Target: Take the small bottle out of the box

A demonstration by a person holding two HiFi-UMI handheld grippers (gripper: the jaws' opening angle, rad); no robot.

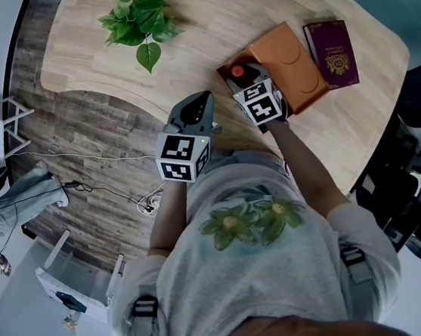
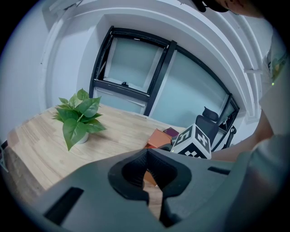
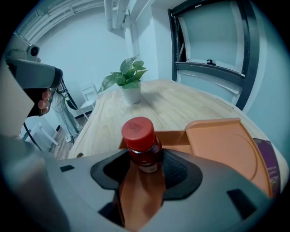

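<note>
Wood grain runs across the curved table [image 1: 215, 18] that we look down on, with a potted plant [image 1: 139, 20] near its far edge. The orange box [image 1: 289, 62] lies near the table's right side with its lid folded open. A maroon booklet [image 1: 331, 53] lies flat just beside the box, on its right.

The right gripper [image 1: 247, 75] reaches into the box's open left end. In the right gripper view we see the small bottle [image 3: 142, 145] standing upright between the jaws. It has dark red contents and a red cap [image 3: 137, 128]. The ribbed pads [image 3: 177, 168] sit against the bottle's two sides, so the right gripper [image 3: 146, 171] is pinching it just below the neck. The orange floor of the box shows under the jaws and its wall [image 3: 174, 136] rises behind the bottle. We cannot tell whether the bottle's base rests on that floor or hangs just above it, since the jaws cover it.

The left gripper [image 1: 202, 100] hovers over the table's near edge, well apart from the box. In the left gripper view its fingers are pressed almost together, leaving only a thin slit, and nothing sits between them [image 2: 147, 179]. Past those jaws we see the plant [image 2: 79, 115], the box [image 2: 158, 138] and the right gripper's marker cube [image 2: 192, 142].
</note>
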